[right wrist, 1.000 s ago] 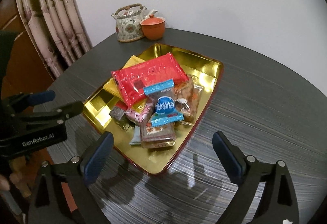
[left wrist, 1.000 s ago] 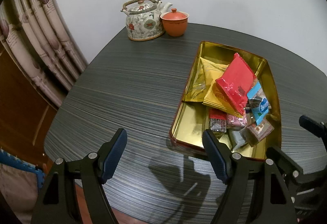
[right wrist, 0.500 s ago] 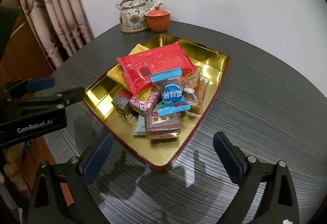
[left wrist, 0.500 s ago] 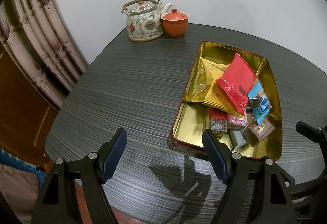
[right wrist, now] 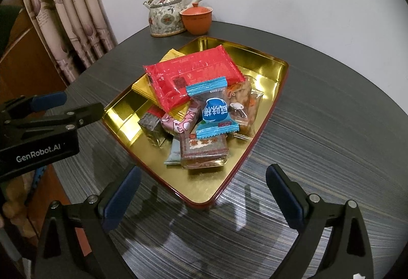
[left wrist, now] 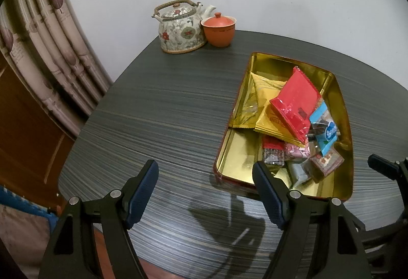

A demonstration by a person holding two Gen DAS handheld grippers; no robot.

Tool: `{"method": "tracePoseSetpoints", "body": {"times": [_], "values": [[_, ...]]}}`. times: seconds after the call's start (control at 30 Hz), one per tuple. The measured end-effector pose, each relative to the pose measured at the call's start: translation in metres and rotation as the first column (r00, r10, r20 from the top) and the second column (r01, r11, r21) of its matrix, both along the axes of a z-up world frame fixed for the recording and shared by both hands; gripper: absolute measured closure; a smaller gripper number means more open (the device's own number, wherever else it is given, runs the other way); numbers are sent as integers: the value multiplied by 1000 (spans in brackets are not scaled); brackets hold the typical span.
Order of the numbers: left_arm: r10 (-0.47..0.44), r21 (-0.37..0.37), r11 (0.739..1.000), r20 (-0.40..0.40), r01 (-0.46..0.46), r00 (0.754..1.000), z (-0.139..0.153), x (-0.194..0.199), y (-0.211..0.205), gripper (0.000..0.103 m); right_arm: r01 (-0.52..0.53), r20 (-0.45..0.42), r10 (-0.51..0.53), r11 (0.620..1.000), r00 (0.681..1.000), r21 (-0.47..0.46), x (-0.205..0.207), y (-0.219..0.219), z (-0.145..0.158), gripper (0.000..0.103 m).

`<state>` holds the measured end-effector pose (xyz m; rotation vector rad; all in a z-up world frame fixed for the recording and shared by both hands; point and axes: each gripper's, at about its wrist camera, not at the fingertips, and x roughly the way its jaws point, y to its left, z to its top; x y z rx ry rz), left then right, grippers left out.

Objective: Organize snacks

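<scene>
A gold tin tray (left wrist: 236,160) (right wrist: 204,188) with a red outer rim lies on the dark table and holds a heap of wrapped snacks. A long red packet (left wrist: 295,100) (right wrist: 193,76) tops yellow packets (left wrist: 266,100) (right wrist: 142,88). Around it lie a blue sweet (left wrist: 327,131) (right wrist: 214,112), a pink sweet (right wrist: 178,123) and a brown block (left wrist: 327,163) (right wrist: 202,149). My left gripper (left wrist: 204,172) hangs open over the table at the tray's near left corner, holding nothing. Open and holding nothing, my right gripper (right wrist: 204,173) hovers over the tray's near corner.
A flowered teapot (left wrist: 179,31) (right wrist: 167,16) and an orange lidded cup (left wrist: 219,31) (right wrist: 196,19) stand at the table's far edge by the white wall. A curtain (left wrist: 46,31) hangs left of the table. The right gripper's fingertip (left wrist: 381,167) shows right of the tray.
The right gripper has shifted slightly, so the tray sits a little higher in its view. The left gripper has kept still. No snack has moved.
</scene>
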<state>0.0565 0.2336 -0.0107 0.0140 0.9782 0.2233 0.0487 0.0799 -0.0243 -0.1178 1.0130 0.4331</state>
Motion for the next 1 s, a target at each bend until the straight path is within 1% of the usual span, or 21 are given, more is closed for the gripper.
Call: {"method": "tracePoseSetpoints", "body": {"times": [0.7, 1.0], "values": [[-6, -1, 1000, 2, 6, 1000, 0, -1, -3, 27, -6, -9, 6, 1000, 1000, 2, -3, 2, -4, 5], [-17, 14, 1000, 4, 17, 1000, -2, 1, -5, 27, -9, -12, 9, 1000, 1000, 2, -3, 3, -5, 5]]}}
